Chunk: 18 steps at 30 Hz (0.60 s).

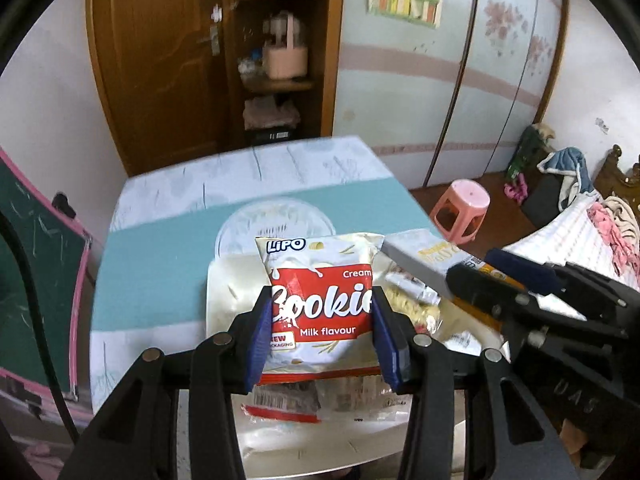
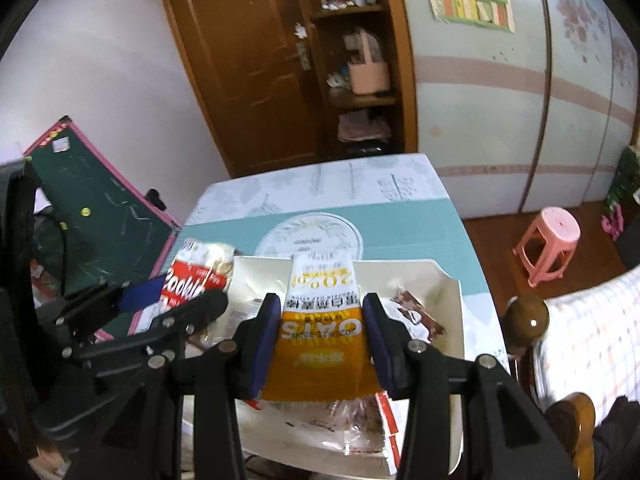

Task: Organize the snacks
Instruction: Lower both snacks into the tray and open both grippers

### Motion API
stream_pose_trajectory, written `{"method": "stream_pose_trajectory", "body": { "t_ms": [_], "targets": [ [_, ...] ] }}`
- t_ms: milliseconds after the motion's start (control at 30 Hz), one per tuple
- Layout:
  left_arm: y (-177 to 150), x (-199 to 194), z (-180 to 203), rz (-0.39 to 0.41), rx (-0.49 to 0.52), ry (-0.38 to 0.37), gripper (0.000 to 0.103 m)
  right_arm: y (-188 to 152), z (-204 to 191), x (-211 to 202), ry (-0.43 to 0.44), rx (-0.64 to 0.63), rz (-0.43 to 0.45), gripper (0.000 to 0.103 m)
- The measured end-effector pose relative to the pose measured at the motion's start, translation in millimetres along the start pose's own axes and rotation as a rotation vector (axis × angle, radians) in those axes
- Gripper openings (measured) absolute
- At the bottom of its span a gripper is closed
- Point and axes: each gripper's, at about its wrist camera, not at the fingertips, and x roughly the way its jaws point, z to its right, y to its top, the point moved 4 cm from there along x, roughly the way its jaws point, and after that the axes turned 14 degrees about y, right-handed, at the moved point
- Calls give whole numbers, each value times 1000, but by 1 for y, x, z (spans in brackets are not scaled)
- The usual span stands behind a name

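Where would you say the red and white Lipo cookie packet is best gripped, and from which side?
Across its flat middle, from the near bottom edge. The cookie packet is a thin flat pouch, so the left tongs pinch its two side edges at the red label band, approaching lengthwise from its bottom seam. Its top end stays free above the white tray.

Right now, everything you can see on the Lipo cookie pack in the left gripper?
The Lipo cookie pack is a glossy plastic pouch, white at the top and red across the middle, printed "Cream", "Cookie", "Milk flavour" and a "New packaging" flag. It looks sealed and lightly creased. It stands upright, front to the left wrist camera, clamped at both side edges by the left gripper and its blue pads. It is above the white tray of other snacks; whether its bottom edge touches them is unclear.
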Motion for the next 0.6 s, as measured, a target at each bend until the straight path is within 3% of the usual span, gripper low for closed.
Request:
{"method": "stream_pose_trajectory", "body": {
  "t_ms": [100, 133, 167, 200, 233, 600],
  "targets": [
    [-2, 4, -3, -5, -7, 64, 73, -5, 10, 1, -4, 37, 6, 46],
    [-2, 5, -4, -4, -13, 80, 90, -6, 13, 0, -7, 54, 19, 49],
    [-1, 5, -5, -5, -22, 73, 103, -6, 17, -3, -5, 79, 39, 64],
    [-2, 2, -7, -4, -42, 49, 103, -7, 20, -5, 4, 98, 49, 79],
    [-2, 1, -8, -5, -54, 40, 103, -8, 21, -6, 11, 111, 59, 82],
    [3, -7, -1, 22, -14, 120, 103, -11, 6, -13, 17, 86, 77, 84]
  ]
}}
